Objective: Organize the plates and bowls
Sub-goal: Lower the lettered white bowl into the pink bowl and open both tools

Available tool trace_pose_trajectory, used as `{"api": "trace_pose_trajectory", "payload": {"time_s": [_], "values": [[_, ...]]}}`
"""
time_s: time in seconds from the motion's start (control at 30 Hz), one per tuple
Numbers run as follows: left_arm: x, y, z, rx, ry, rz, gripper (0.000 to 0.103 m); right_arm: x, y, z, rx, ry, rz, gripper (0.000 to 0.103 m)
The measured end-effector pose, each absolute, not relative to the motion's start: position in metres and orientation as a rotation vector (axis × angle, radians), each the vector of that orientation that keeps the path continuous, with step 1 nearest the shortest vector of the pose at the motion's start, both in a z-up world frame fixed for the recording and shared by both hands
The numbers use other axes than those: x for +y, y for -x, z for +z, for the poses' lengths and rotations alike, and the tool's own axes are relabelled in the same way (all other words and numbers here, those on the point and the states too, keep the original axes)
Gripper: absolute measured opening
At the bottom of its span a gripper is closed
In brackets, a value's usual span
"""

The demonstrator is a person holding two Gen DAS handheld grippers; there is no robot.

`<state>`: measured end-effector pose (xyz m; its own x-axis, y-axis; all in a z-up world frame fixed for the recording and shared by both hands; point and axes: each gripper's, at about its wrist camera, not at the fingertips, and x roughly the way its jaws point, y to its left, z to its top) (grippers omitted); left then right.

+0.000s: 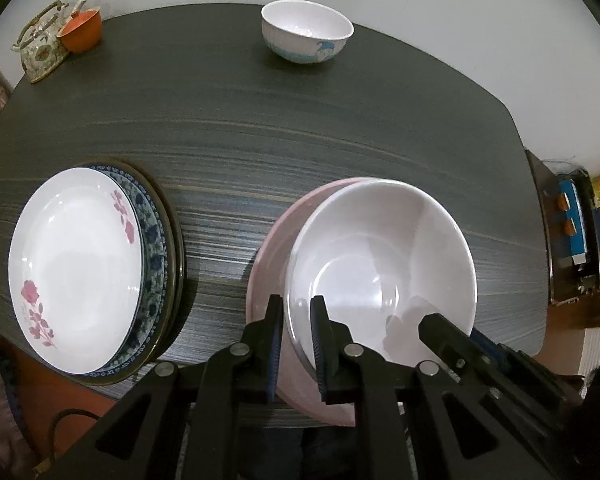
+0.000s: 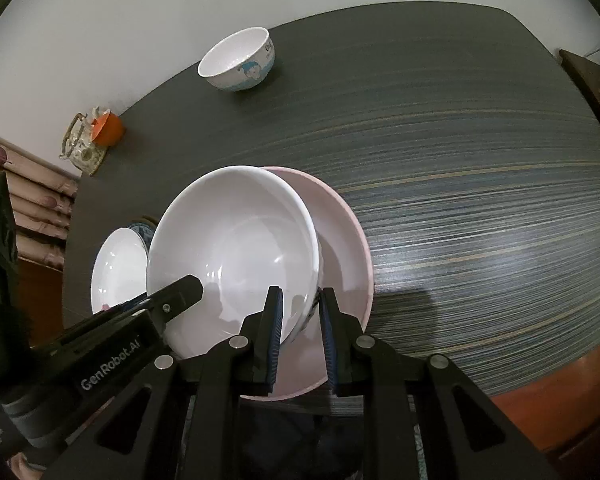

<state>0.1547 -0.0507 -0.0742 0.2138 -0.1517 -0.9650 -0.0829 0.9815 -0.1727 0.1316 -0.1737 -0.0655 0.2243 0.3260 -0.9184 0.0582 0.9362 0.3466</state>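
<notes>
A large white bowl (image 1: 380, 256) (image 2: 236, 248) sits inside a wider pink bowl (image 1: 268, 272) (image 2: 340, 256) near the table's front edge. My left gripper (image 1: 298, 308) is shut on the white bowl's near-left rim. My right gripper (image 2: 300, 300) is shut on its near-right rim, and its body (image 1: 452, 336) shows in the left wrist view. A stack of plates (image 1: 80, 268) (image 2: 118, 268), topped by a white plate with pink roses, lies to the left. A small white bowl with a blue cartoon (image 1: 306, 30) (image 2: 238, 60) stands at the far edge.
A floral teapot (image 1: 40, 44) (image 2: 82, 144) and an orange cup (image 1: 82, 32) (image 2: 108, 128) stand at the table's far left corner. The dark striped table (image 1: 300, 140) (image 2: 480, 200) stretches right. Cluttered shelves (image 1: 580, 232) stand beyond its right edge.
</notes>
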Motion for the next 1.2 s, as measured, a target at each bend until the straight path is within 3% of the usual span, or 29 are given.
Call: {"api": "trace_pose_trajectory", "payload": {"time_s": [1.2], "values": [[-0.060, -0.178, -0.085, 1.430, 0.225, -0.063, 0.023, -0.169, -0.143, -0.079, 1.363, -0.316, 0.175, 0.027]]}}
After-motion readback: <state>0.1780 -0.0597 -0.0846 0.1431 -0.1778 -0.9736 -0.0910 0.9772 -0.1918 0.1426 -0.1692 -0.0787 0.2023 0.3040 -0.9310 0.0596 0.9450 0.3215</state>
